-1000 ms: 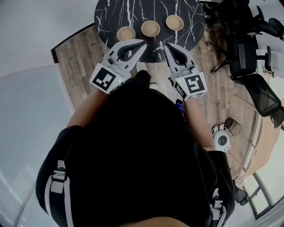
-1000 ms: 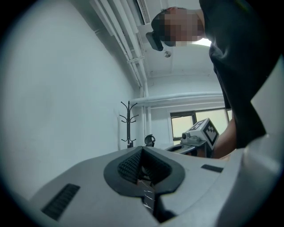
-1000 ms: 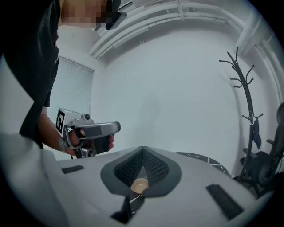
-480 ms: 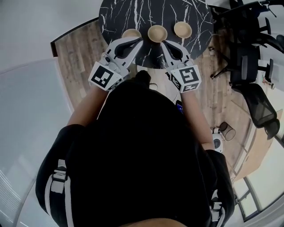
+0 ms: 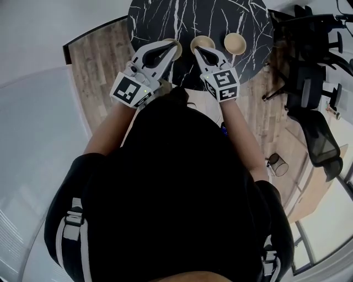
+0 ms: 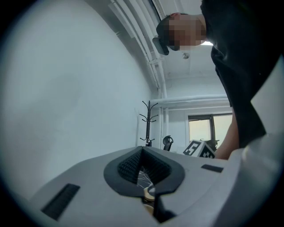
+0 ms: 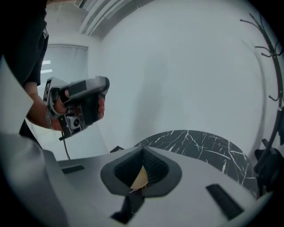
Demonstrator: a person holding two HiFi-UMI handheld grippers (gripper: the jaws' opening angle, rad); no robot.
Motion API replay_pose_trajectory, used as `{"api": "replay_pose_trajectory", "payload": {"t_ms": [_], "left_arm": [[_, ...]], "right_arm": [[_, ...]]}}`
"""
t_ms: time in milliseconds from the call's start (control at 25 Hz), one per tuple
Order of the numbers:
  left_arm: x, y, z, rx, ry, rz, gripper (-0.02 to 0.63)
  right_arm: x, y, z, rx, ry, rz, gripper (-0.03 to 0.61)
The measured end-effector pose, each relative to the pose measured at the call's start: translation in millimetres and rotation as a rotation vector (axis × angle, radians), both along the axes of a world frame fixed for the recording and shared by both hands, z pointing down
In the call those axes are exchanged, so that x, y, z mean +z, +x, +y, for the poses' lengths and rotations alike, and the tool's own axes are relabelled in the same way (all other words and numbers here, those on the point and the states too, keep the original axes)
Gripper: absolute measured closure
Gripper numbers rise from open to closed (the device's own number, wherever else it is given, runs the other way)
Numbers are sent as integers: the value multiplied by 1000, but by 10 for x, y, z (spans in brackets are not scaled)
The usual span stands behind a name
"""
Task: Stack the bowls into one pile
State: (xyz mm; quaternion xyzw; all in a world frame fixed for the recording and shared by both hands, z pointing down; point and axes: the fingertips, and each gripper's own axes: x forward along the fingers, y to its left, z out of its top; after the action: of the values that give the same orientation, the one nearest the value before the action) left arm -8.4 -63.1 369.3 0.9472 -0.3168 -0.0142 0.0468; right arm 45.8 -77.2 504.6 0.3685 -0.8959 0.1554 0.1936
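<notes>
Left jaws: the left gripper (image 5: pixel 174 43) is closed tip to tip with nothing clamped. The oval opening behind the tips frames a sliver of veined tabletop and a tan bowl rim.
Right jaws: the right gripper (image 5: pixel 196 50) is also shut and empty. A tan bowl surface shows through its opening.
Left bowl: the left bowl (image 5: pixel 178 50) is largely covered by the left gripper's tips in the head view. Whether they touch cannot be determined.
Middle bowl: the middle bowl (image 5: pixel 204 42) sits just beyond the right gripper's tips. Whether they touch cannot be determined.
Right bowl: the right bowl (image 5: pixel 235 43) stands to the right of the middle bowl, apart from both grippers.
Arrangement: the three bowls stand upright in a row near the table's near edge, each separate and none stacked.
Table: the table (image 5: pixel 220 16) is round, black with white veining.
Hands: one hand is behind each gripper, and both marker cubes face the head camera.
Surroundings: a wood floor (image 5: pixel 99 60) lies left of the table and black office chairs (image 5: pixel 309 82) stand to its right. A coat rack (image 6: pixel 148 120) stands against the white wall in the left gripper view.
</notes>
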Motion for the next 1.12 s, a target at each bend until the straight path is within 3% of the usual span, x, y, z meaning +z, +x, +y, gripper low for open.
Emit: {"api": "replay_pose_trajectory", "payload": {"t_ms": [440,800,1120], "left_arm": [[86,-118,-384,17,30,-48,609],[161,-207,-546,-2,35,-57,609],[262,-268,-628,-17,17,-56,609]], "right_arm": [[984,-326,-214,-99,-219,189,576],[1461,-486,-261,-143,-318,297,574],[1800,-550,-282,-164,-455,381,506]]}}
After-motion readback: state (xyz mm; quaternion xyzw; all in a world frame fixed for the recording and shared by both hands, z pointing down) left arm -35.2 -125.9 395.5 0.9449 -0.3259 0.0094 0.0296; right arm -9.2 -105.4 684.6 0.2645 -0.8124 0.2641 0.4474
